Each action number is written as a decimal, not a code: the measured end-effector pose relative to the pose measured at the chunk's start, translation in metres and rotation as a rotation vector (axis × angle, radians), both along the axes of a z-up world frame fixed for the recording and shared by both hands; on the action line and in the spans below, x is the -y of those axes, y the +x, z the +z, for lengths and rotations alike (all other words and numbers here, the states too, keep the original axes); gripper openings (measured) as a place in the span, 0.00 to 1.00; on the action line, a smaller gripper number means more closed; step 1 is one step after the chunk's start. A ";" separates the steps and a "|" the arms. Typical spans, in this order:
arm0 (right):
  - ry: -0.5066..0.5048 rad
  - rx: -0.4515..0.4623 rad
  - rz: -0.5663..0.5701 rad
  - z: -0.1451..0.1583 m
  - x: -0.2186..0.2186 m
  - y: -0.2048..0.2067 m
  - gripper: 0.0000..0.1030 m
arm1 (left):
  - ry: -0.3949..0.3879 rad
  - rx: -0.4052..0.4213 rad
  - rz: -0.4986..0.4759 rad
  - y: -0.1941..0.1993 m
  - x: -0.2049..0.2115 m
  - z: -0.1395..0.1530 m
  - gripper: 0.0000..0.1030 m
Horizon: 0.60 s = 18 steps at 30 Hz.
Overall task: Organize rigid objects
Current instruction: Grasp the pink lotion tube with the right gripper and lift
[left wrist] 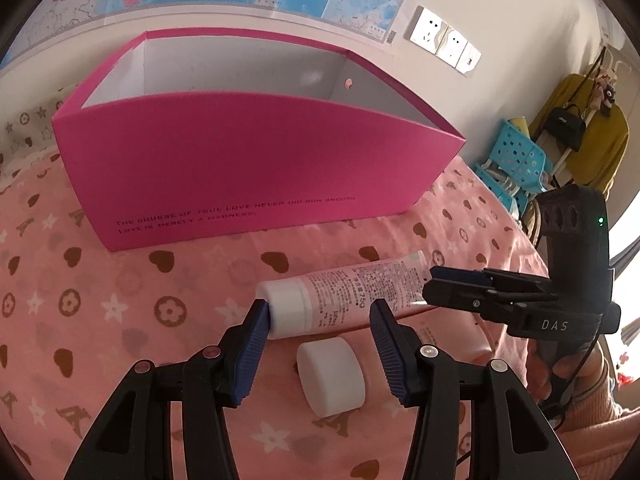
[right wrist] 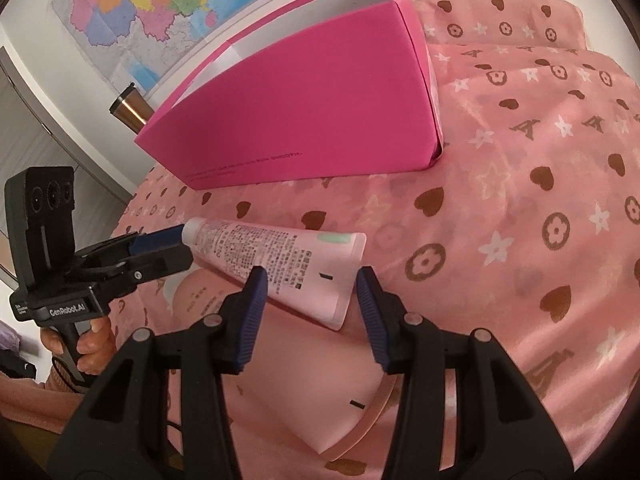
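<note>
Pink heart-print bedspread [left wrist: 120, 312], magenta box [left wrist: 240, 168] open at the back, both my tongs around one pink tube [right wrist: 280, 256].

On my left gripper [left wrist: 318, 322] one pad touches the white cap, the other stands off it; my right gripper [right wrist: 310, 292] straddles the crimped end, and whether its pads press I cannot tell. A second white-capped tube [left wrist: 332, 376] lies nearer me.

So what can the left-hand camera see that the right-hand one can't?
Only the left wrist view shows the wall sockets, the blue perforated baskets, the yellow garment and a second tube's white cap. Only the right wrist view shows a copper-coloured tumbler behind the box. Both show the pink box, the pink tube, the patterned bedsheet and the wall map.
</note>
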State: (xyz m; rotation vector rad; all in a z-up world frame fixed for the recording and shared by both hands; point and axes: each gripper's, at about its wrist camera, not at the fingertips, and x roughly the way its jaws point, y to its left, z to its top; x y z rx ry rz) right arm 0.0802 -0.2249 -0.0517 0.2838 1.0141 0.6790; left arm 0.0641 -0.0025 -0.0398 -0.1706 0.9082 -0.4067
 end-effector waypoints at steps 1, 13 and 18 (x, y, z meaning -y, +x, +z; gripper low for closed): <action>-0.001 0.002 0.000 0.000 0.000 0.000 0.48 | 0.000 0.000 -0.001 -0.001 0.001 0.000 0.50; -0.020 0.032 -0.008 0.007 0.002 0.000 0.48 | 0.000 0.016 0.000 -0.004 0.007 0.006 0.50; -0.024 0.056 -0.011 0.016 0.005 -0.002 0.48 | -0.005 0.025 0.000 -0.005 0.008 0.010 0.50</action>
